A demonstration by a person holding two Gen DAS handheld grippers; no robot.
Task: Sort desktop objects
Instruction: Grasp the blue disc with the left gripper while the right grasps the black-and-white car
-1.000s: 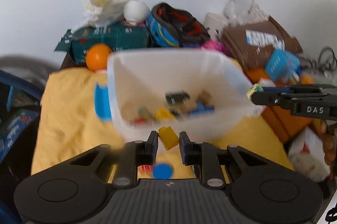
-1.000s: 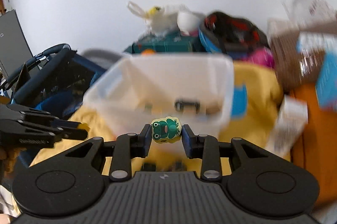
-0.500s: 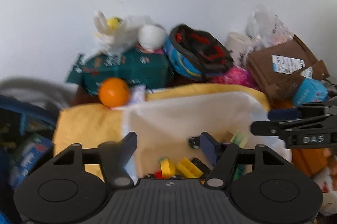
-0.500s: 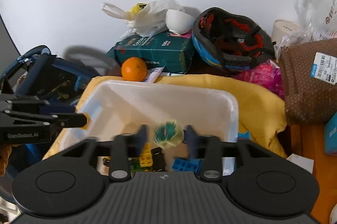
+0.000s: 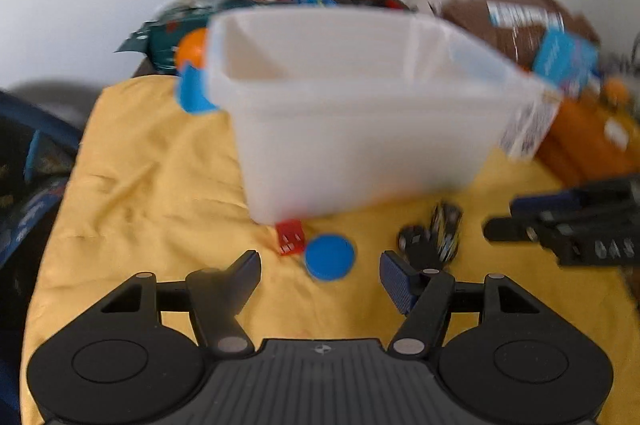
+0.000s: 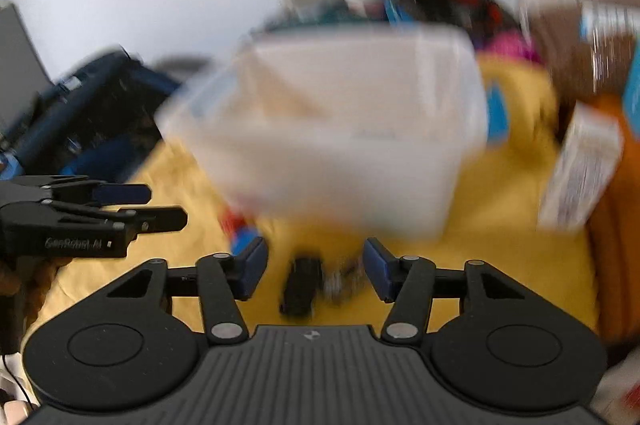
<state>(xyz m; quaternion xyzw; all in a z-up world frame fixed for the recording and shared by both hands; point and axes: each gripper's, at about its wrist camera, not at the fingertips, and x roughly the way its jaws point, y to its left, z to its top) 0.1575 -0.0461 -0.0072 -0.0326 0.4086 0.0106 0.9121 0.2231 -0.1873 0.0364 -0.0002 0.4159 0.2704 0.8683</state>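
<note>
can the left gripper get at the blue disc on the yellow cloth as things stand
Probably yes. The blue disc lies flat on the yellow cloth just ahead of the open left gripper, in line with its gap. Only the red block sits close beside it; the white bin stands further back.

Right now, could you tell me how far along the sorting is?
Done: cannot tell; the white bin's inside is hidden. In hand: nothing; left tongs open, right tongs closing on nothing. Left: red block, blue disc and dark toys on the yellow cloth.
</note>
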